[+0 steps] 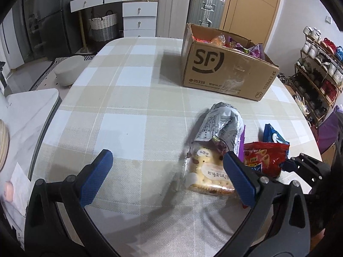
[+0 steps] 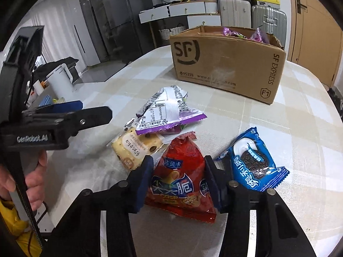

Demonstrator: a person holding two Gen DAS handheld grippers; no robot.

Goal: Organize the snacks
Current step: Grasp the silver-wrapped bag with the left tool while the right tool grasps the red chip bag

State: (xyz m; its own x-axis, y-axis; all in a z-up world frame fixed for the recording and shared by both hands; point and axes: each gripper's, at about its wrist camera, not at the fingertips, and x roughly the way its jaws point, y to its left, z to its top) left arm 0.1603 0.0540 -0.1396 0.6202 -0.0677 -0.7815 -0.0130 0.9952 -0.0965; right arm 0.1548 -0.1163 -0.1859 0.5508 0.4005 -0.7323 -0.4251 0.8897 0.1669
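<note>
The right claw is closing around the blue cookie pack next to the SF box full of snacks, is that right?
Not quite. In the right wrist view the right claw straddles the red pack; the blue cookie pack lies beside it, untouched. The SF box does hold snacks.

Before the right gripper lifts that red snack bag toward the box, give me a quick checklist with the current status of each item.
1. Red snack bag sits between the right gripper jaws: ok.
2. Jaws firmly shut on the bag: cannot tell; they flank it, but pad contact is unclear.
3. Red bag free of neighbours: not ok; its top overlaps the cracker packet.
4. Blue cookie pack outside the grasp: ok, it lies right of the jaws.
5. Cardboard box open on top: ok; snacks already show inside.
6. Left gripper out of the way: ok, open and empty to the left.
</note>
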